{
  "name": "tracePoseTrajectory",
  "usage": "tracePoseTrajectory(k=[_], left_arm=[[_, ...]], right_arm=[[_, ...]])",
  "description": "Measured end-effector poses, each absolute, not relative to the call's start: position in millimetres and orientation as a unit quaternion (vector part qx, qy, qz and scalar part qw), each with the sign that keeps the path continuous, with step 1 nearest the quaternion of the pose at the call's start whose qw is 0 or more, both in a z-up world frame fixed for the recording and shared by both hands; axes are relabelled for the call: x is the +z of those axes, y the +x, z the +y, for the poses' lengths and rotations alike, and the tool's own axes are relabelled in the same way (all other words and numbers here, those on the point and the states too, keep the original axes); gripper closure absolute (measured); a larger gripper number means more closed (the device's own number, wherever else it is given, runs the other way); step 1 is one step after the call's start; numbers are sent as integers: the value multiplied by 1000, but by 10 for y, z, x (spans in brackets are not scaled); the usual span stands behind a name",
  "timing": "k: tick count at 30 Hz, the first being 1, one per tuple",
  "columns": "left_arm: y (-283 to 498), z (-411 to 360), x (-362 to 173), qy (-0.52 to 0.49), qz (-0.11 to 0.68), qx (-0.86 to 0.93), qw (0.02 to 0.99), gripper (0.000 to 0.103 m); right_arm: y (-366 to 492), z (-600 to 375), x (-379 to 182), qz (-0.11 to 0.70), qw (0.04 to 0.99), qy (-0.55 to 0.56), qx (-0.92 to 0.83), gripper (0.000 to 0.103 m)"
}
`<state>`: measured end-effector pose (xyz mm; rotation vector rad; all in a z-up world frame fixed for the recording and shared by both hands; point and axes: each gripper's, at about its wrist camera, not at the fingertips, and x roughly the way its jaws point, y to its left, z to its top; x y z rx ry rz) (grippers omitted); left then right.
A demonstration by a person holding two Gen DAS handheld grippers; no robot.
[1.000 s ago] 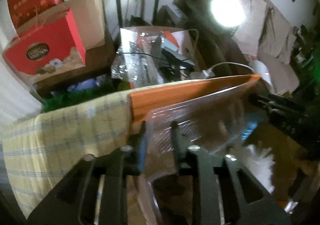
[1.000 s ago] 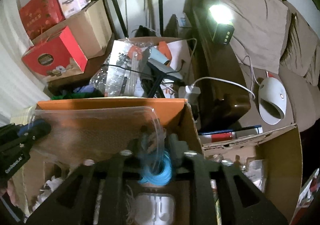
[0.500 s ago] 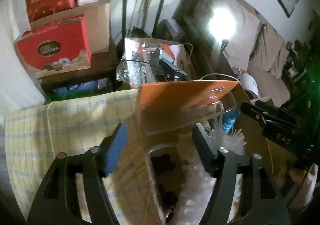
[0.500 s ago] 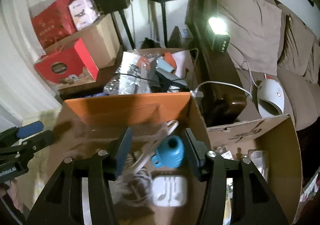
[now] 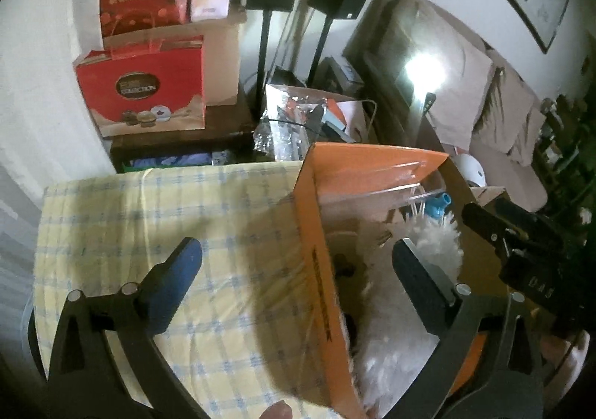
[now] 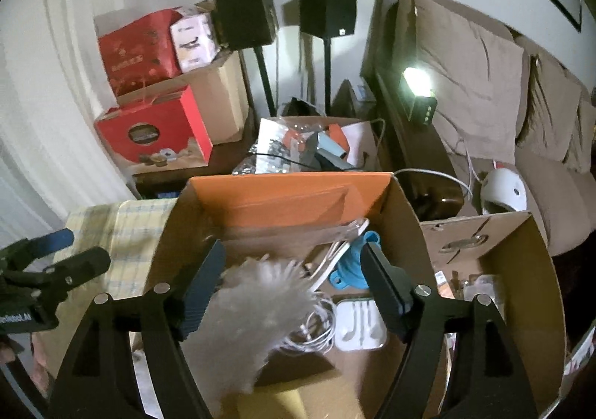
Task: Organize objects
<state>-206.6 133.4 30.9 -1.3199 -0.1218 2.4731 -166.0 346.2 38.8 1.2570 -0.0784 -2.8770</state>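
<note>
An orange cardboard box [image 5: 320,270] [image 6: 283,195] stands on a yellow checked cloth [image 5: 149,217]. Inside lie a white fluffy duster [image 6: 260,299] [image 5: 409,325], a blue plastic piece [image 6: 350,262] [image 5: 441,204], white cables and a white earphone case [image 6: 359,324]. A clear plastic sheet [image 6: 354,227] [image 5: 372,188] leans against the box's far wall. My left gripper [image 5: 298,266] straddles the box's left wall, its jaws opening wide and touching nothing. Over the box's inside, my right gripper [image 6: 292,258] has its jaws opening, with the duster below them and not gripped.
Red gift boxes [image 5: 145,87] and brown cartons are stacked at the back left. Two black speakers [image 6: 327,5] stand on poles. A cluttered open box [image 6: 309,147] sits behind the orange one. A second cardboard box [image 6: 503,243], a sofa [image 6: 484,57] and a bright lamp [image 6: 415,78] are on the right.
Both grippers were shut on the clear plastic sheet a second ago. They let it go into the orange box, opened wide and drew back and up.
</note>
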Motion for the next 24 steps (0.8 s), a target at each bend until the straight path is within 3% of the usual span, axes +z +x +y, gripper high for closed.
tracePoseTrajectory(k=[10, 24], left_arm=[[-1609, 1043, 330, -440, -8, 889, 130, 0], [-901, 510, 331, -401, -44, 908, 112, 0]], right_arm=[[-1275, 3128, 474, -13, 7, 376, -926, 21], [-641, 2823, 407, -16, 13, 362, -932, 18]])
